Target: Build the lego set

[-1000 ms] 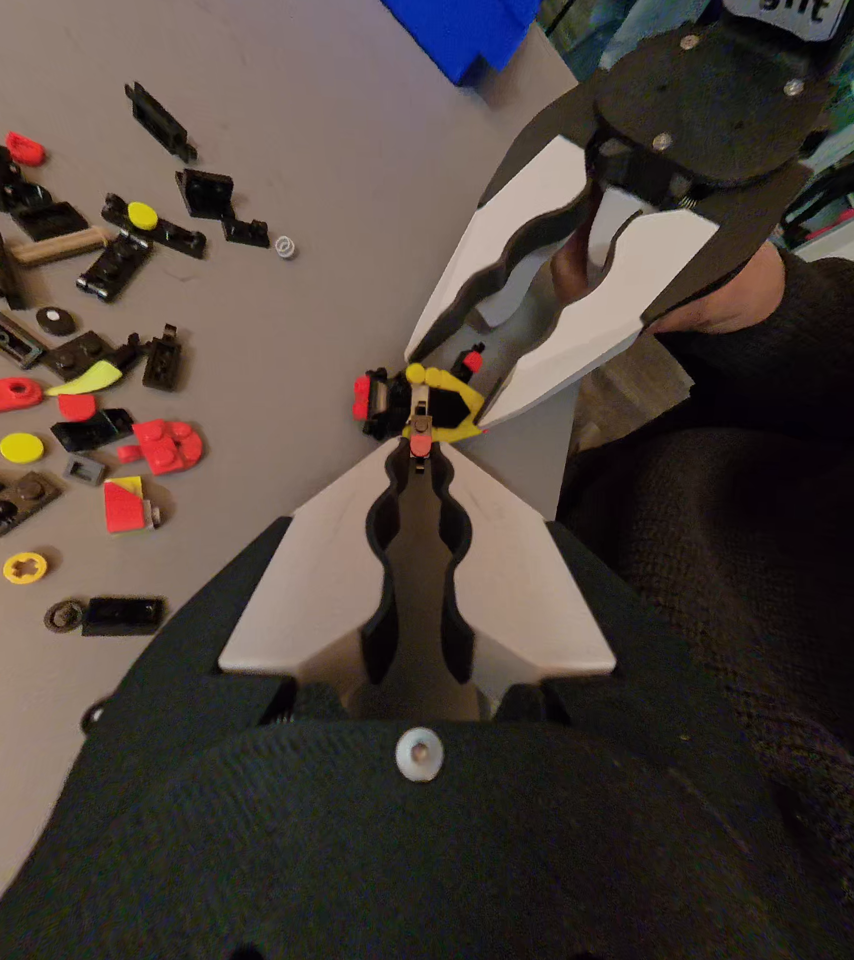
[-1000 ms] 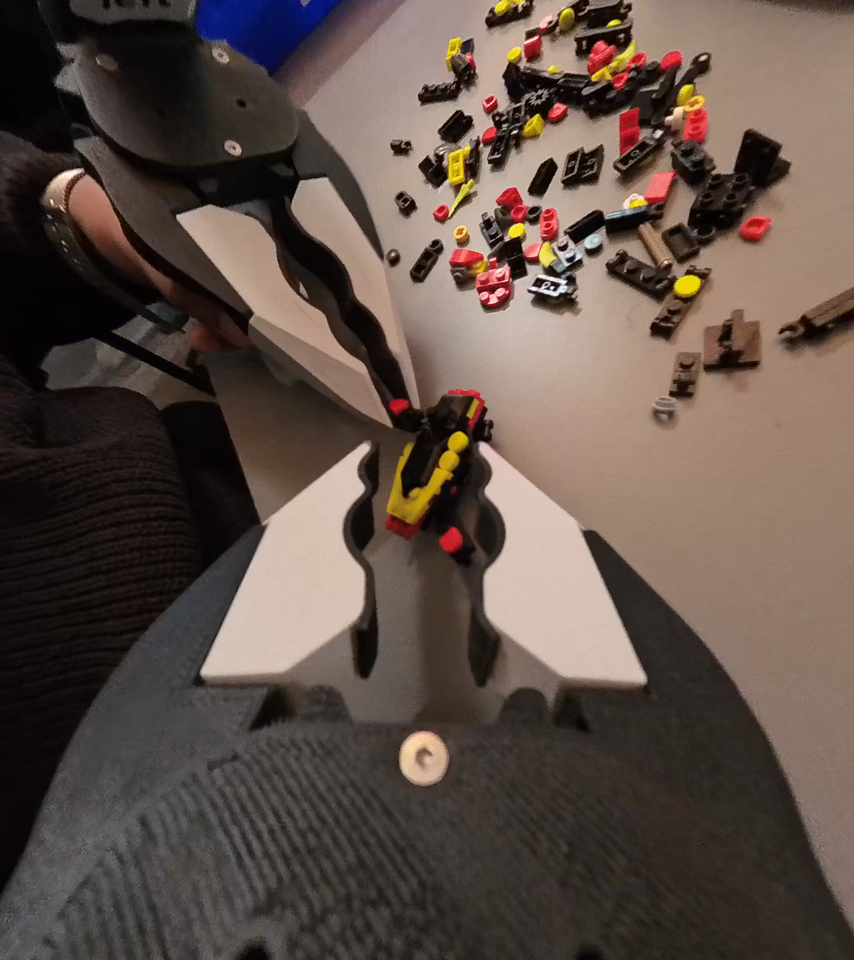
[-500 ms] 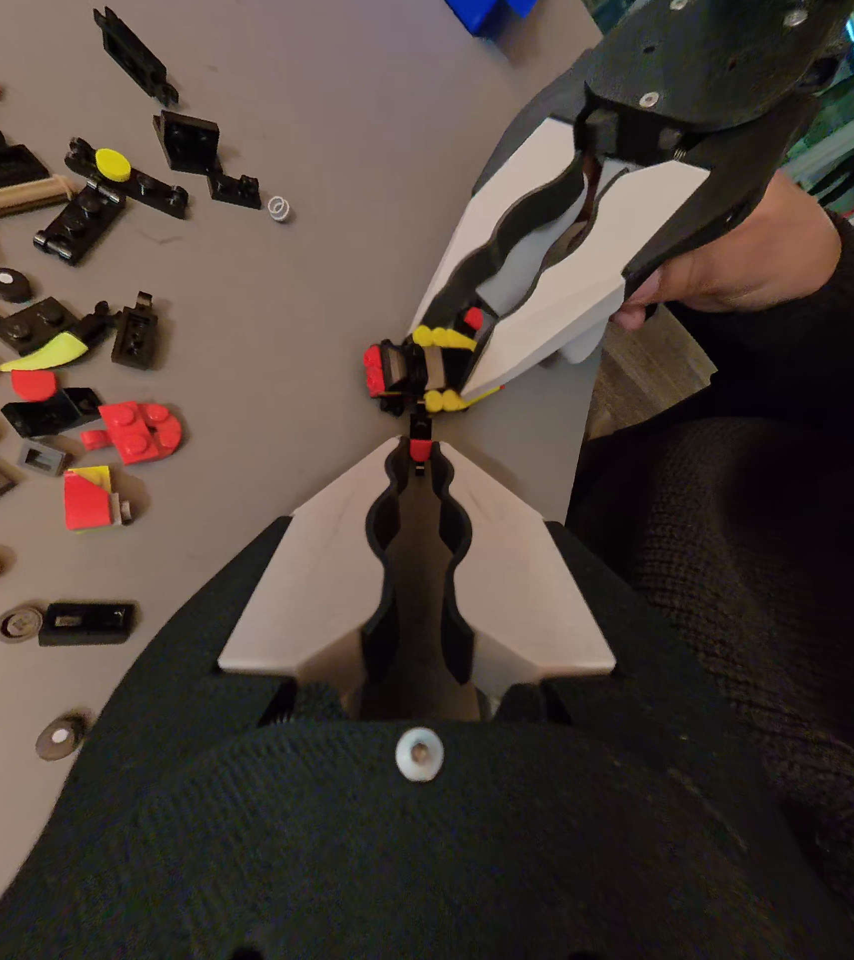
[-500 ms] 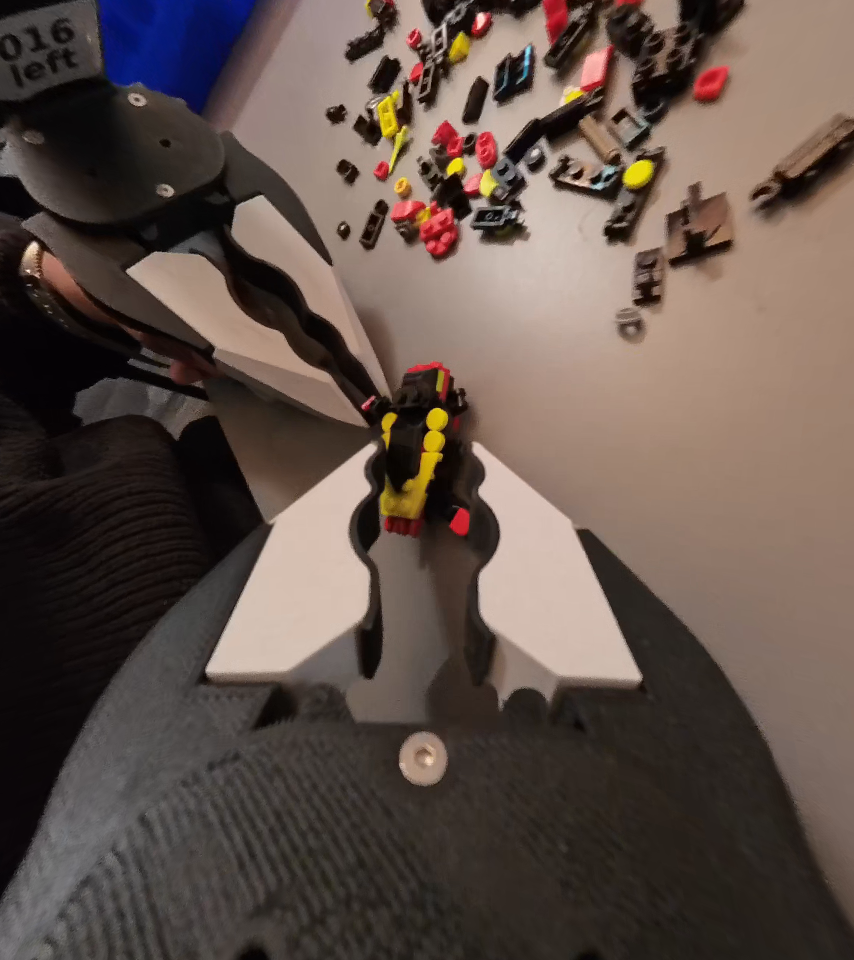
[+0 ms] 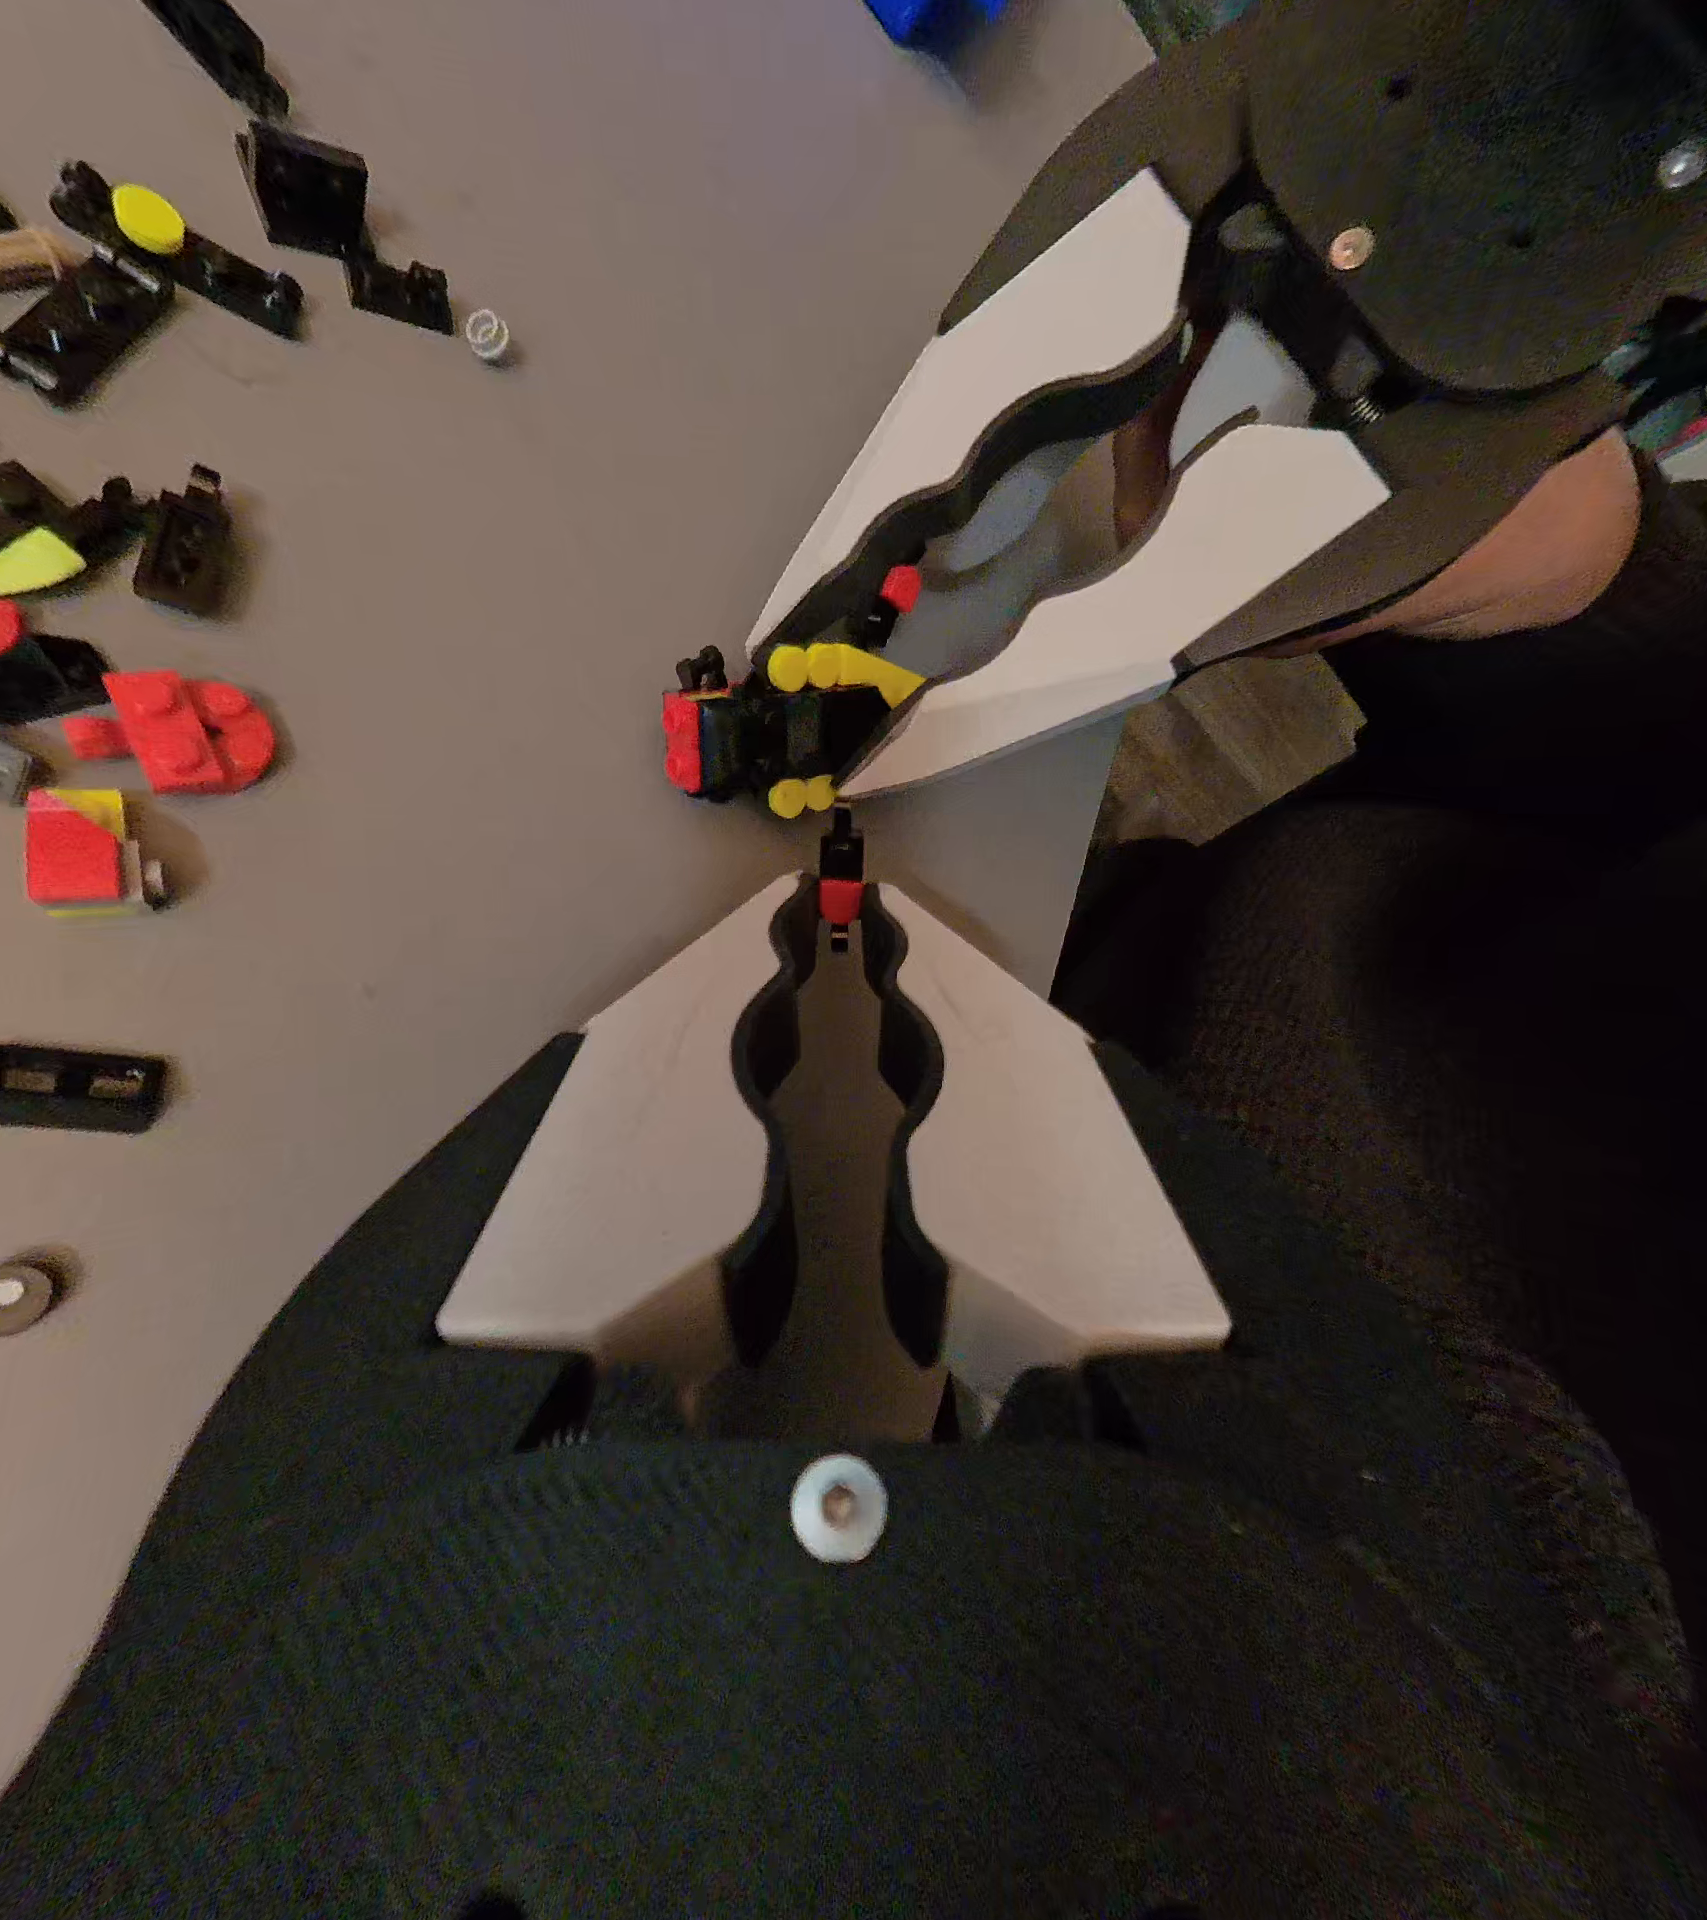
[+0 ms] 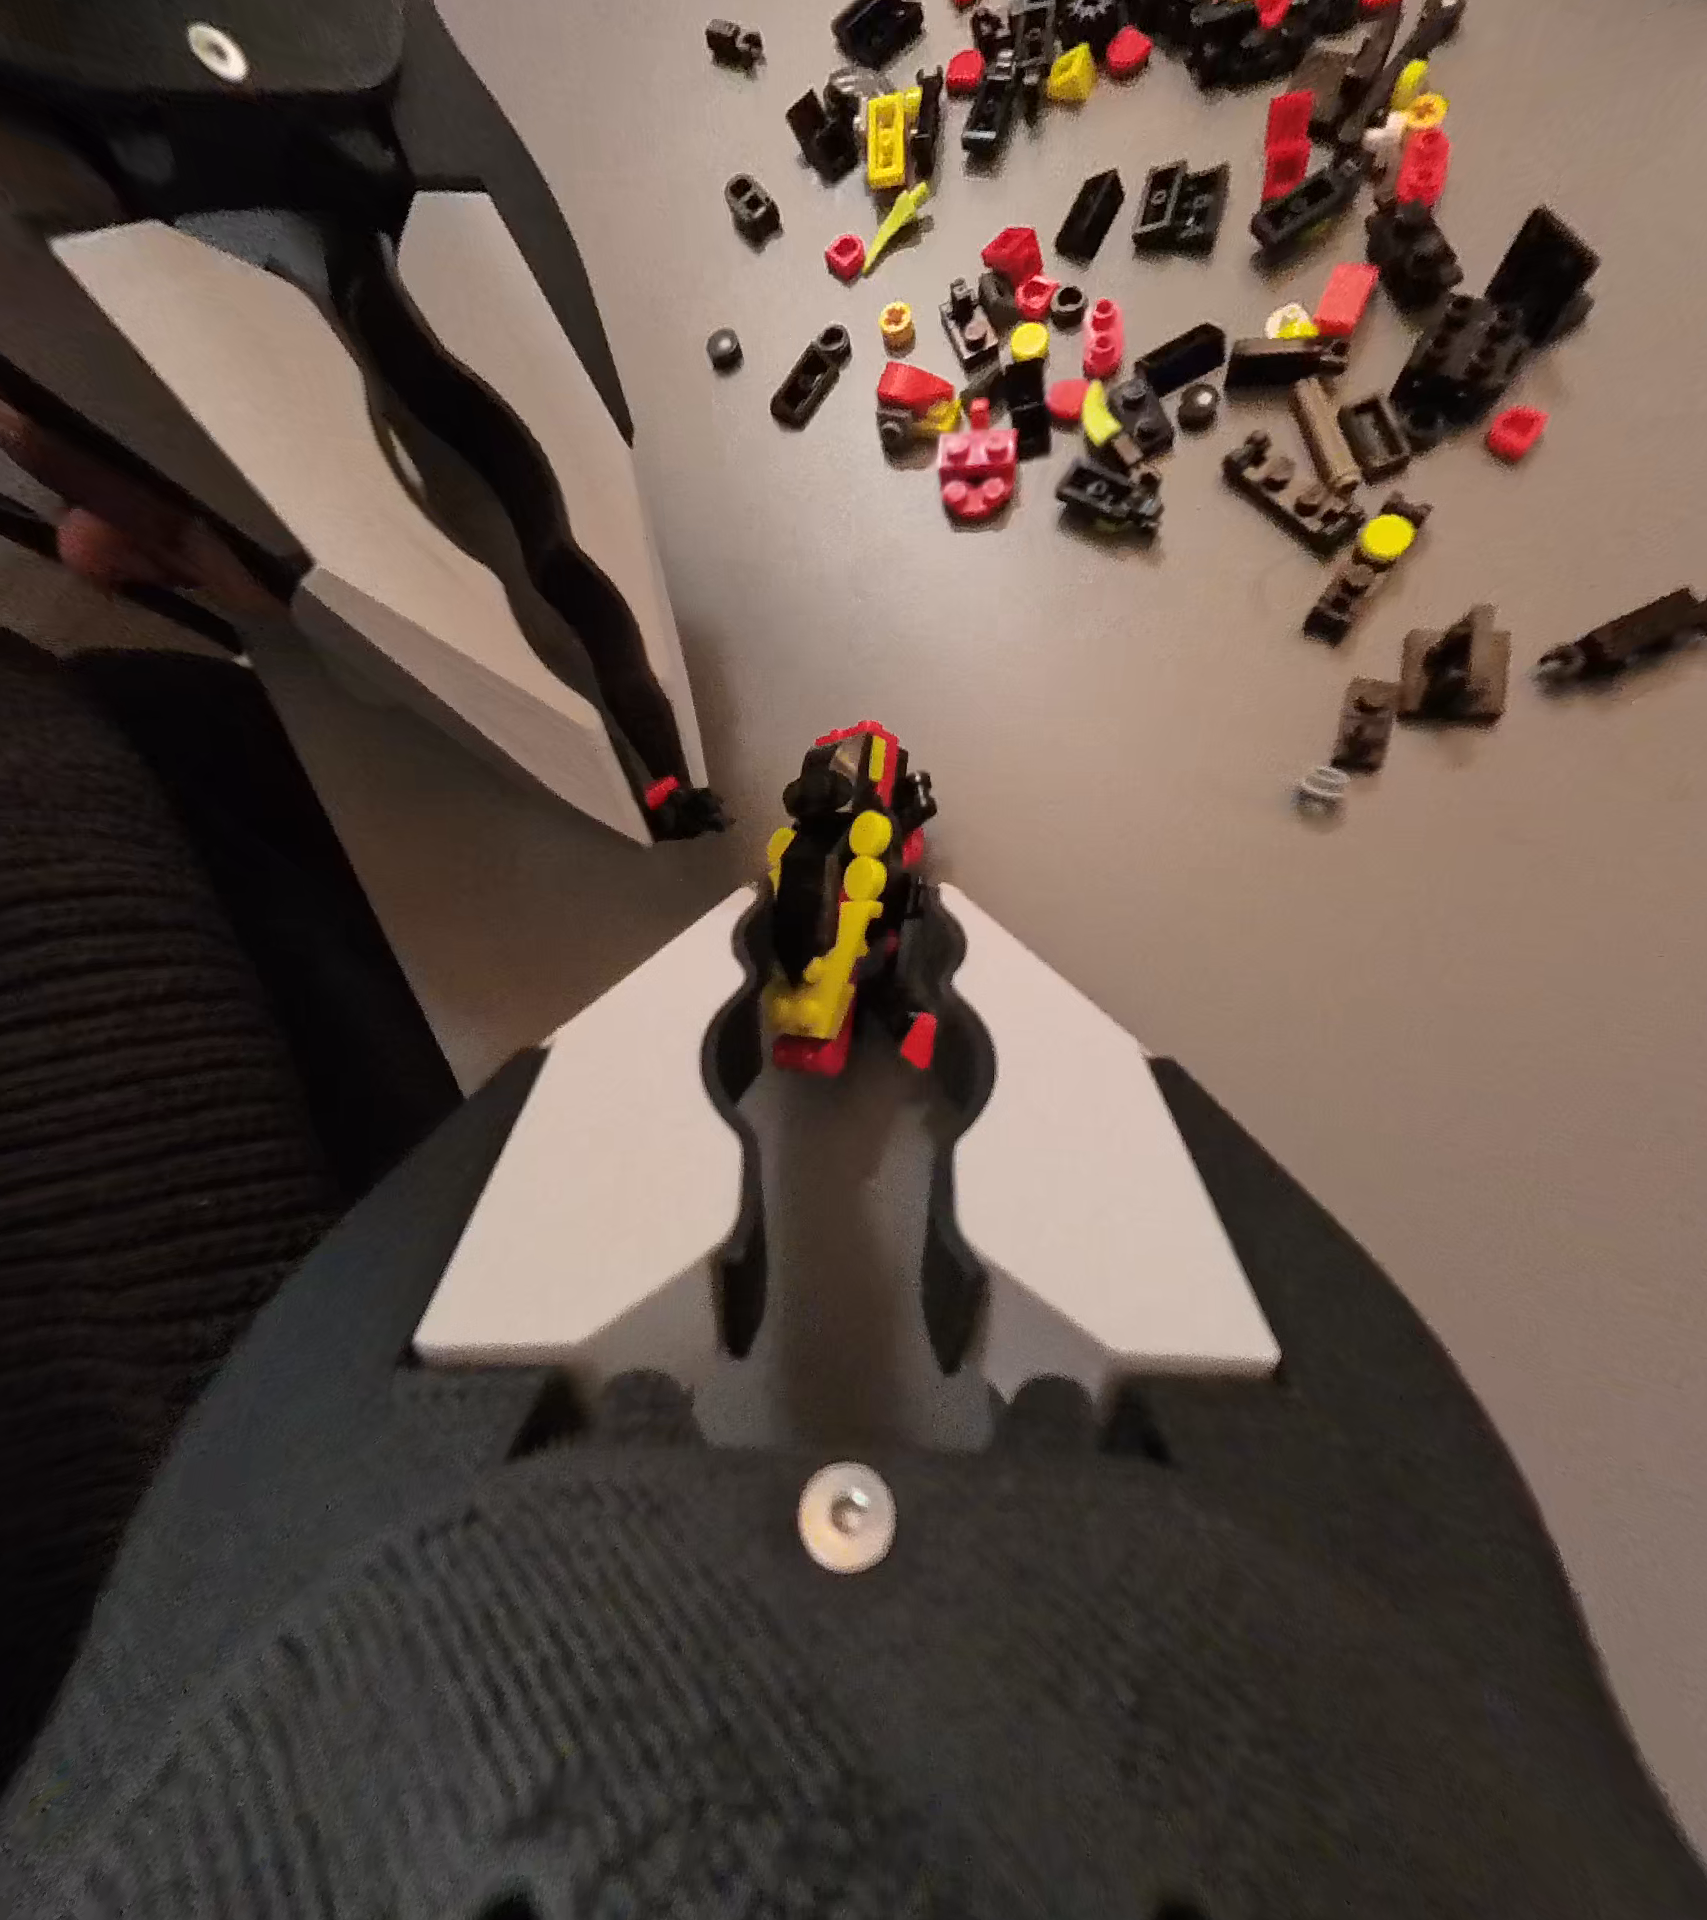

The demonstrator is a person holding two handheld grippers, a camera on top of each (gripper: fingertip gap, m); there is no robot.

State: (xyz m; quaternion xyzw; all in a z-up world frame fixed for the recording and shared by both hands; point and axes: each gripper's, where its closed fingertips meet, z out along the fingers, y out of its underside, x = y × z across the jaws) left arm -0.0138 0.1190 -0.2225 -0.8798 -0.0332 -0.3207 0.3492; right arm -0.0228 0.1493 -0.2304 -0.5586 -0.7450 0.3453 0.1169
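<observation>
Two tongs, both mine: my left gripper [image 5: 838, 902] pinches a tiny red-and-black brick piece [image 5: 840, 883], just beside the black, yellow and red brick model [image 6: 833, 914] clamped in my right gripper [image 6: 844, 935]; loose bricks [image 6: 1192, 312] scattered beyond on the grey table [image 6: 1244, 1039].

The right gripper [image 6: 844, 914] narrows around the black, red and yellow brick model [image 6: 833, 904], which appears to separate from the small red-and-black piece [image 5: 838, 883] in the left gripper [image 5: 836, 899].
</observation>
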